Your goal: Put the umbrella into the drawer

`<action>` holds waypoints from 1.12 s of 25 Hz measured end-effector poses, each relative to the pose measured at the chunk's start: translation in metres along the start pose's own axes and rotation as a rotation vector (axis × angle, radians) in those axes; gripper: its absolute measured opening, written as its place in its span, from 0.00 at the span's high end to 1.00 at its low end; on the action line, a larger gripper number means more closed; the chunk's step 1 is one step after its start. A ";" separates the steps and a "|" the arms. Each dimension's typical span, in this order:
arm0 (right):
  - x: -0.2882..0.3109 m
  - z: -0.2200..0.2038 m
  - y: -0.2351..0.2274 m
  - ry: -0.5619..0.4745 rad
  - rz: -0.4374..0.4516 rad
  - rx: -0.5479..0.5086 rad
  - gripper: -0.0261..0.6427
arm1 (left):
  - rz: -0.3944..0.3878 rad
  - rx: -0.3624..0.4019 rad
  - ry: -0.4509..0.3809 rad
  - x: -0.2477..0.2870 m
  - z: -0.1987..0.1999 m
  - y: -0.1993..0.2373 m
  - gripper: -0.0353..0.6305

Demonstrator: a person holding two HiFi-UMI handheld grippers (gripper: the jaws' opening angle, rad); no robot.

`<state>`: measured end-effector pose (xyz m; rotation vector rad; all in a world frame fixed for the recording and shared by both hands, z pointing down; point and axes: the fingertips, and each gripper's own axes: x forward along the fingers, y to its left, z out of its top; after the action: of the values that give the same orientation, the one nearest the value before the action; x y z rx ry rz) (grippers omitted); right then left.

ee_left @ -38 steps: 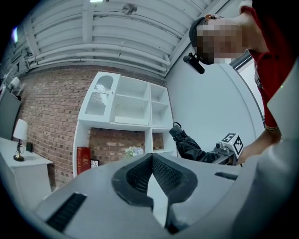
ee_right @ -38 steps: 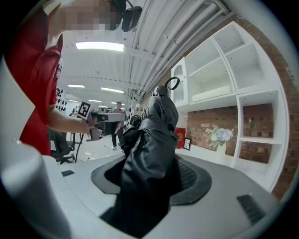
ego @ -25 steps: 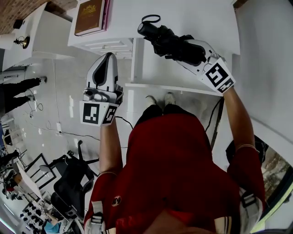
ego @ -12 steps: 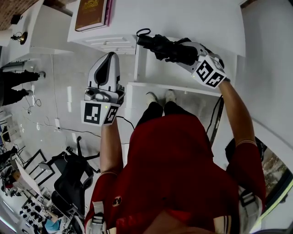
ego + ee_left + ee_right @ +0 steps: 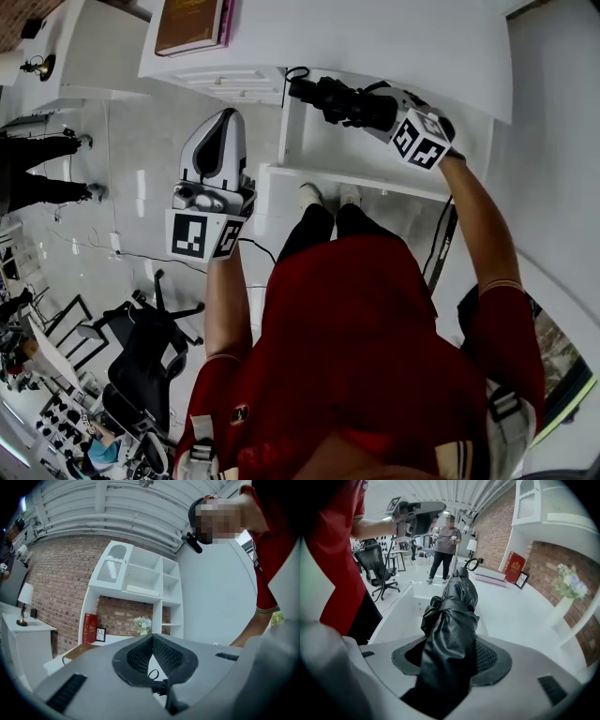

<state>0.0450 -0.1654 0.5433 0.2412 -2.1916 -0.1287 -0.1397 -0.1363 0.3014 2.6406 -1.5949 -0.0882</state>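
A black folded umbrella [image 5: 339, 101] [image 5: 452, 616] is clamped in my right gripper [image 5: 377, 110] [image 5: 450, 656], which is shut on its thick end and points steeply down. The umbrella reaches out over the open white drawer [image 5: 314, 145] [image 5: 405, 609], with its strap loop [image 5: 298, 73] at the far end. I cannot tell whether it touches the drawer. My left gripper [image 5: 225, 114] [image 5: 152, 637] hangs left of the drawer at floor side, level, its pads together with nothing in them.
The white desk top [image 5: 394, 37] carries a brown book [image 5: 192, 23], a red book [image 5: 514, 566] and a vase of flowers [image 5: 568, 587]. A person [image 5: 445, 545] stands beyond the desk. An office chair [image 5: 150, 347] is behind my left side.
My right gripper has sunk with the umbrella towards the open drawer and tipped further downward. The left gripper has dropped only slightly.
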 end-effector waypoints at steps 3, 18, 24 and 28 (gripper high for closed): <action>0.012 -0.007 0.000 0.017 0.017 -0.001 0.58 | 0.009 -0.001 0.006 0.001 -0.002 0.003 0.94; 0.071 -0.047 -0.003 0.110 0.095 0.016 0.58 | 0.035 -0.009 0.048 0.015 -0.019 0.017 0.94; 0.087 -0.060 -0.001 0.152 0.119 -0.001 0.58 | 0.043 -0.010 0.059 0.016 -0.022 0.022 0.94; 0.092 -0.066 -0.004 0.172 0.123 0.010 0.58 | 0.043 -0.012 0.063 0.018 -0.023 0.021 0.94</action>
<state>0.0457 -0.1896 0.6538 0.1175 -2.0303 -0.0271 -0.1483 -0.1618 0.3253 2.5715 -1.6246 -0.0122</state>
